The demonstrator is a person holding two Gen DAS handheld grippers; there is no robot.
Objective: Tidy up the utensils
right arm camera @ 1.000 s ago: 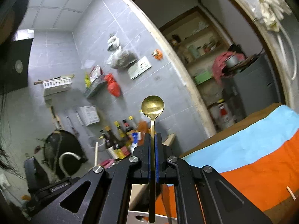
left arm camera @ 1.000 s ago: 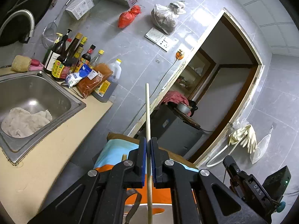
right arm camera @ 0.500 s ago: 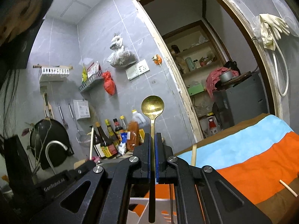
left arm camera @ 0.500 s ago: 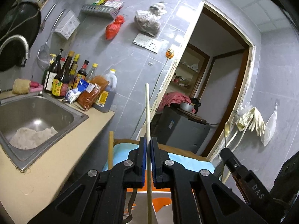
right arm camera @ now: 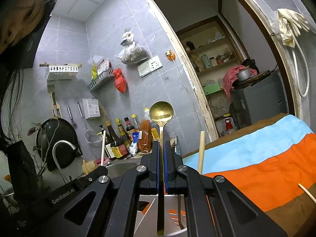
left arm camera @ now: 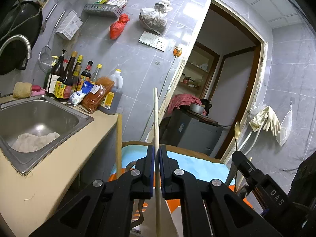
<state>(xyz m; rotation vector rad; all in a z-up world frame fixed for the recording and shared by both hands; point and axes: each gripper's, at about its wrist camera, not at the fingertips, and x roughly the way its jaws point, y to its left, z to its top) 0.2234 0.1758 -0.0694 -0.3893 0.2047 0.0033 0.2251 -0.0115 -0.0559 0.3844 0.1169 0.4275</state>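
Observation:
My left gripper (left arm camera: 156, 154) is shut on a pale wooden chopstick (left arm camera: 156, 118) that stands upright between its pads. My right gripper (right arm camera: 161, 150) is shut on a gold spoon (right arm camera: 161, 112), bowl up, handle pointing down over a metal utensil holder (right arm camera: 150, 213) with slotted walls. The holder's rim also shows under the left gripper (left arm camera: 146, 213). Another wooden stick (right arm camera: 201, 150) stands in the holder; it shows in the left wrist view (left arm camera: 118, 144) too. The right gripper with the spoon (left arm camera: 237, 130) shows at the right of the left wrist view. A loose chopstick (right arm camera: 307, 193) lies on the cloth.
A blue, orange and brown cloth (right arm camera: 256, 158) covers the table. A steel sink (left arm camera: 39, 118) with a white rag sits to the left, sauce bottles (left arm camera: 65, 81) behind it. A doorway (left arm camera: 227, 79) with a grey cabinet lies ahead.
Both grippers have tilted down and come lower toward the utensil holder, still holding the chopstick and the spoon. The standing stick and the holder have come into view.

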